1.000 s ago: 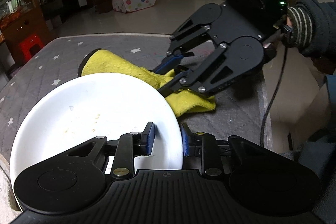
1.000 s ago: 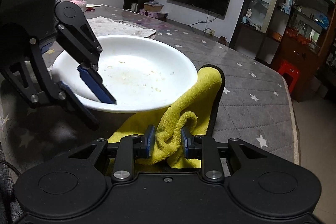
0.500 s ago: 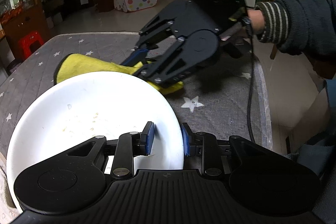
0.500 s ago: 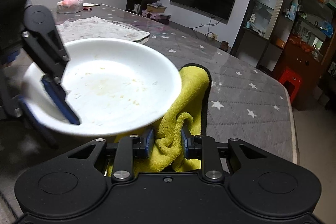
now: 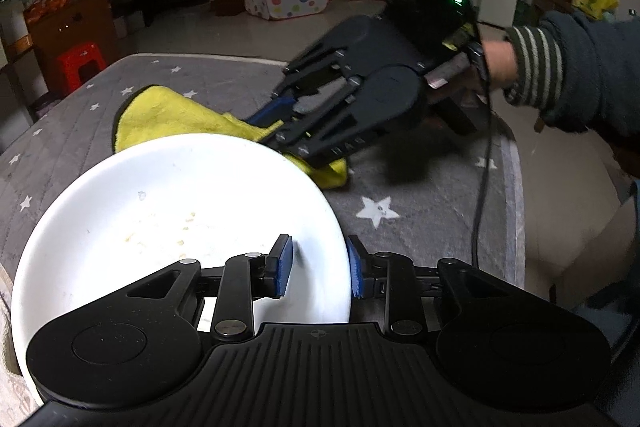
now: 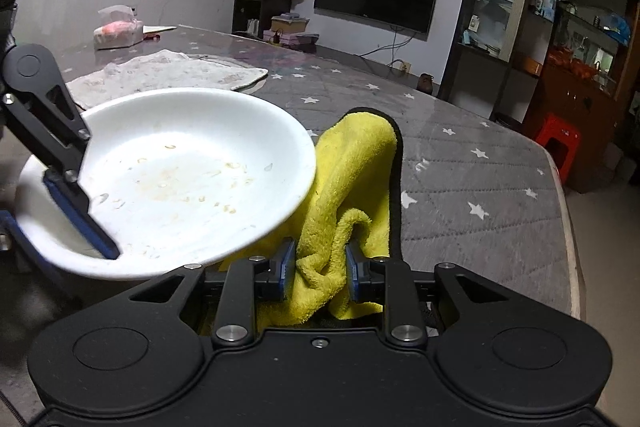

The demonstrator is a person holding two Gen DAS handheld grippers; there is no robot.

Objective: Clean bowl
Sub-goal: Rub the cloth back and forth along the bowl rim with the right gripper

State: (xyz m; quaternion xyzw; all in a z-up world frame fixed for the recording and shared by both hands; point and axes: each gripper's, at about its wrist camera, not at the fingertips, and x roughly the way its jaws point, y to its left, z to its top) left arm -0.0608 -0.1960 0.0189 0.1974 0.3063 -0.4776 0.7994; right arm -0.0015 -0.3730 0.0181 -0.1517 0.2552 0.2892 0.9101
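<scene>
While both of my tongs are at work over the grey starred tabletop (image 5: 420, 195), the stock reads, from left to right:

1. Bowl (image 5: 160, 211): white, shallow, at the left of the tabletop. Pale crumbs and dried smears on its inner floor. From the right wrist view it sits tilted, and its far rim overlaps the cloth.
2. Left tongs (image 5: 316, 255): narrow gap, jaws just now opening a little wider. The bowl's near rim stands between them, one blue pad inside the bowl and the other against its outer wall. The inner pad lies on the bowl's surface, so I count this as a grip.
3. Yellow cloth (image 6: 356, 163): towelling with a dark edge, lying on the tabletop just beyond and to the right of the bowl, partly under its rim.
4. Right tongs (image 6: 320, 259): nearly closed, with a bunched fold of the yellow cloth pinched between the pads.
5. My right hand (image 5: 496, 63): at the handle, with a dark sleeve (image 5: 580, 67) and a striped cuff.

Further back, seen from the right wrist: a white mat (image 6: 168, 75) and a tissue pack (image 6: 118, 29).
</scene>
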